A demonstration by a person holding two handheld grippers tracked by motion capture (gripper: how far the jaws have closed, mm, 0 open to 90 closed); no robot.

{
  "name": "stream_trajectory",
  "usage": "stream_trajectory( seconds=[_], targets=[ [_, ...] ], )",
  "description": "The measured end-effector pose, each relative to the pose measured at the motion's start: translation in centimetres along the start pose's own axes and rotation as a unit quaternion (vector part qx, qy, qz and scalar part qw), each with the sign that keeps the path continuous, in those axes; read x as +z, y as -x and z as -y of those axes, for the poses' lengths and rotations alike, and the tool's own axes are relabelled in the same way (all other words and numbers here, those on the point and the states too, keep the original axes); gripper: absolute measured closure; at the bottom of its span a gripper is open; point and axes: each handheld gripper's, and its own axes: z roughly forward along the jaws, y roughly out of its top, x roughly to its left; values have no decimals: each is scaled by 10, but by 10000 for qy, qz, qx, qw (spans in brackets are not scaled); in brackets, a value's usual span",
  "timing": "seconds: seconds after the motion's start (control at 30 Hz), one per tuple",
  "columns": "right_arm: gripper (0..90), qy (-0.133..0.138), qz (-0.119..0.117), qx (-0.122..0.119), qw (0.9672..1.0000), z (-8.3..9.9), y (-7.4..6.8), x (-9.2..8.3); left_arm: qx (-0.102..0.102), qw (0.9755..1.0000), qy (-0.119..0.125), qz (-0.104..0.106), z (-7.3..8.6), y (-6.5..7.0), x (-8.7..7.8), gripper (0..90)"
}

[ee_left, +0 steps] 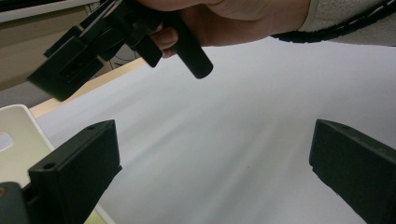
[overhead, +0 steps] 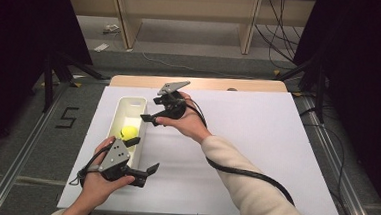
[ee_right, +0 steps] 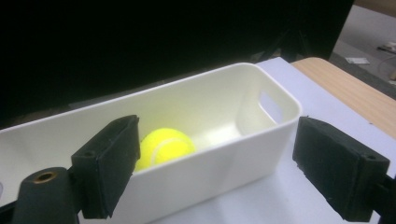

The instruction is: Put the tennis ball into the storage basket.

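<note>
A yellow tennis ball (overhead: 129, 132) lies inside a long white bin (overhead: 122, 106) at the left of the white board. My right gripper (overhead: 151, 109) hovers just right of the bin, open and empty, its jaws pointing at the bin's side. In the right gripper view the ball (ee_right: 166, 147) rests behind the bin's near wall (ee_right: 224, 163), between my spread right gripper (ee_right: 219, 158) jaws. My left gripper (overhead: 143, 155) is held at the bin's near end, open with nothing in it. In the left gripper view the left gripper (ee_left: 215, 163) faces bare board, with the right gripper (ee_left: 116, 32) above.
The white board (overhead: 256, 141) covers a wooden table (overhead: 205, 83). A corner of the bin (ee_left: 18, 135) sits at the left gripper view's left edge. Black stand legs (overhead: 55, 69) and cables (overhead: 278, 37) are on the floor around the table, with a "5" mark (overhead: 66, 117) at left.
</note>
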Motion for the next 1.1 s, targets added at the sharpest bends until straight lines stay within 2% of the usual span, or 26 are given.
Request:
stream_trajectory(
  seconds=[0.53, 1.1],
  targets=[
    [155, 83, 352, 174, 9992, 23, 11, -50, 1, 10000, 8, -10, 0, 0, 0, 13],
    [155, 126, 580, 236, 9980, 42, 15, -82, -24, 10000, 9, -13, 0, 1, 0, 13]
  ],
)
